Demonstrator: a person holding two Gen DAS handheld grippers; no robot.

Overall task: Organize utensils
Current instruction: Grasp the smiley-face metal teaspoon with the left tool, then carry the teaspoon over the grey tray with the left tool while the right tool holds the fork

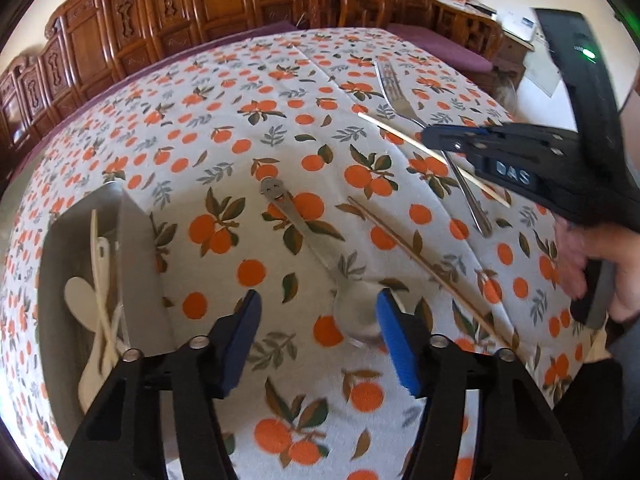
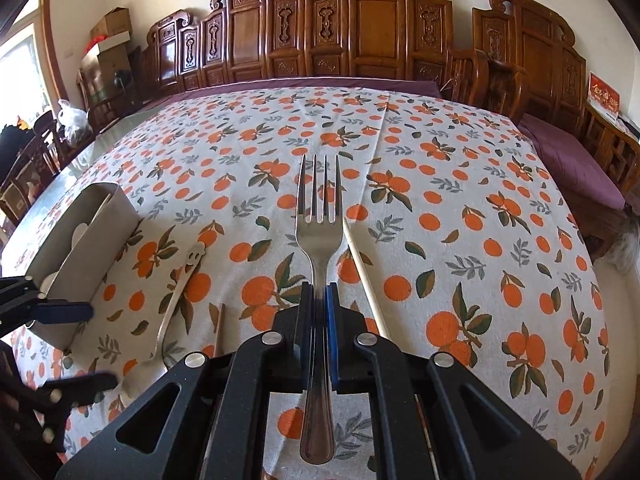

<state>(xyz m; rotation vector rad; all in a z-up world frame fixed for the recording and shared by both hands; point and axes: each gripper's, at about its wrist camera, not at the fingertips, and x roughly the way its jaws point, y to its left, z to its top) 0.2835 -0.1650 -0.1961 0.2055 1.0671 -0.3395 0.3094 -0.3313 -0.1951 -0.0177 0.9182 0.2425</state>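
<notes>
Fingers of the right gripper (image 2: 319, 300) pinch the fork (image 2: 319, 240) by its slim neck; it is stiff, smooth steel, likely to swivel. Left gripper (image 1: 318, 332) hangs half-open over the spoon (image 1: 304, 236) lying on the tablecloth (image 1: 240, 140), best gripped mid-handle, beside the utensil box (image 1: 136, 240).

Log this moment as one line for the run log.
right gripper: shut on fork | left gripper: open over spoon | box: holds pale utensils | chopsticks: on cloth
</notes>
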